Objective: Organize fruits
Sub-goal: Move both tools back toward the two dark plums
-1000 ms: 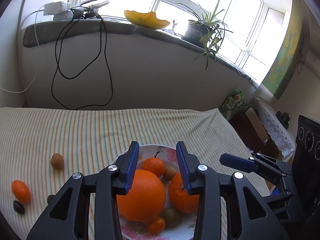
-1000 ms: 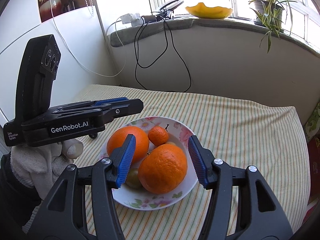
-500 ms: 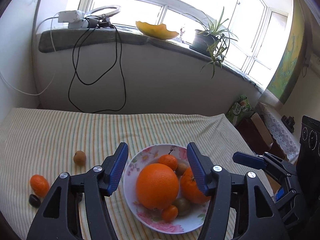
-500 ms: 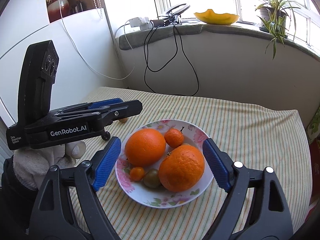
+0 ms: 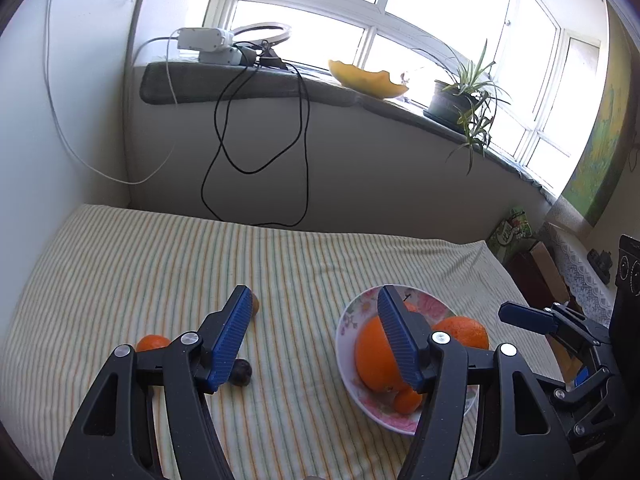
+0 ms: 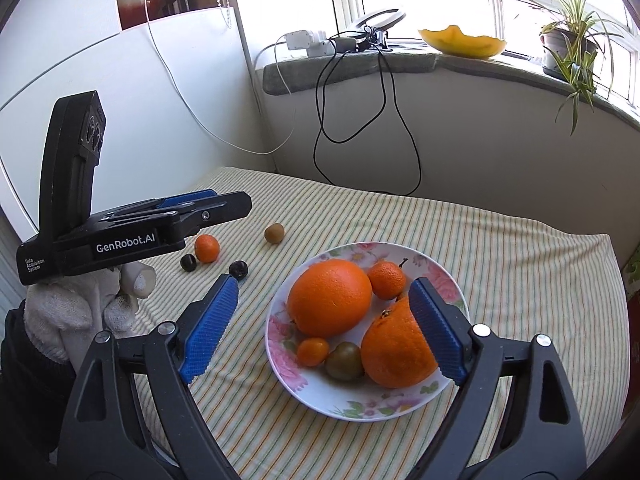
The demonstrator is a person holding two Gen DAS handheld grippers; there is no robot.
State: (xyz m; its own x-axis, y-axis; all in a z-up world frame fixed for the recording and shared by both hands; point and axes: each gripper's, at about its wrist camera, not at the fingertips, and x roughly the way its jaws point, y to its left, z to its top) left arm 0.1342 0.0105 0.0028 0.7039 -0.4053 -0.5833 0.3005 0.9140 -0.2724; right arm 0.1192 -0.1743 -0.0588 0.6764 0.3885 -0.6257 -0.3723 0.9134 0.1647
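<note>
Both the left hand-held gripper [image 5: 312,336] and right hand-held gripper [image 6: 324,324] hang released, empty. The loose mandarin [image 6: 207,248] near the surface's left edge looks light and soft. Pinch its middle gently.

Bright daylight from the windows [image 5: 420,16], blown out to white glare behind the sill. Wall [image 5: 360,168] under the sill in grey shade by contrast. Soft, short shadows beneath the plate [image 6: 332,396] on the striped cloth [image 6: 500,248]. Strong fisheye bending, with dark vignette at every corner. Sharp focus in the middle; slight softness towards the rims.
</note>
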